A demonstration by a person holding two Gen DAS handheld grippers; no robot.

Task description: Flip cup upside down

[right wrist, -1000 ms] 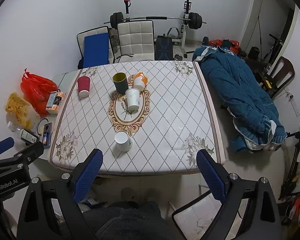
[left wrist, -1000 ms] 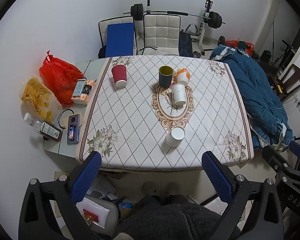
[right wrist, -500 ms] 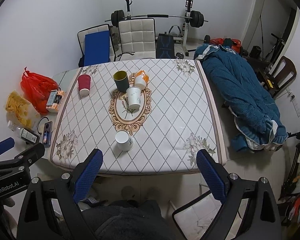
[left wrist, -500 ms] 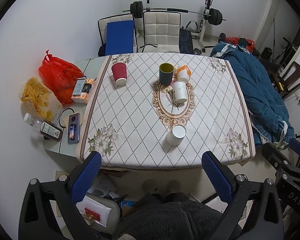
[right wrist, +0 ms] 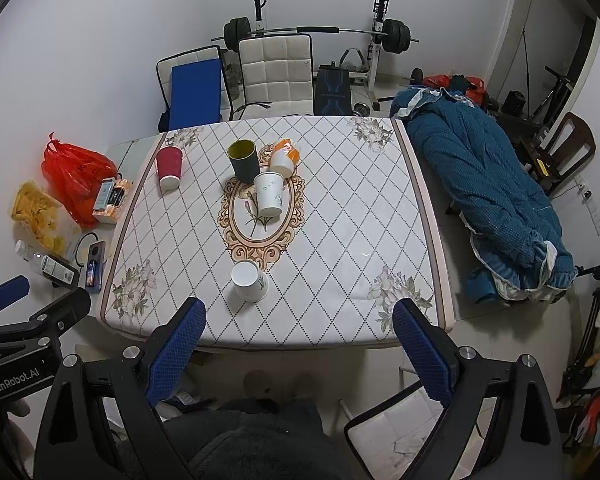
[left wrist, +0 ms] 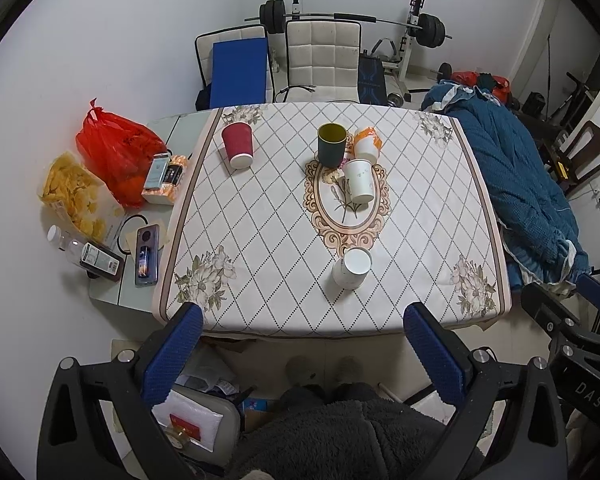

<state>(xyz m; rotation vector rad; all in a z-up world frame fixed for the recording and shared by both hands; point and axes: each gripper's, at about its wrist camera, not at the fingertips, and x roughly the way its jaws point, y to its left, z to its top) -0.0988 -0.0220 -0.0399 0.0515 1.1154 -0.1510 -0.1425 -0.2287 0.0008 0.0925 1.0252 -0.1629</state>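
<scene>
At the bottom of each wrist view, a gripper frames the shot with its blue pads wide apart and nothing between them: the left gripper (left wrist: 302, 344) in its own view, the right gripper (right wrist: 298, 340) in its own. Both hang over the floor short of the table (left wrist: 260, 312), well apart from every cup. Dark fleece clothing (left wrist: 340, 436) fills the bottom center of the left view.

Nearest on the table, just below the oval print, stands a white cup (left wrist: 352, 268) with its mouth up; in the right view the same cup (right wrist: 249, 280) sits lower center, just above the left pad. Higher, on the oval print, a second white cup (left wrist: 359, 181) stands with its wider end up. Just beyond it are a dark cup (left wrist: 332, 145) with a yellow inside, mouth up, and an orange-and-white cup (left wrist: 367, 143) beside it on the right; whether these three touch I cannot tell. Toward the upper left of the cloth stands a red cup (left wrist: 238, 145), apart from the rest.

Left of the table, a low shelf holds a phone (left wrist: 146, 255), a red bag (left wrist: 114, 152) and a bag of chips (left wrist: 74, 196). At the right edge lies a blue quilt (left wrist: 512, 184). Along the top are two chairs (left wrist: 320, 60) and a barbell rack (left wrist: 352, 20).
</scene>
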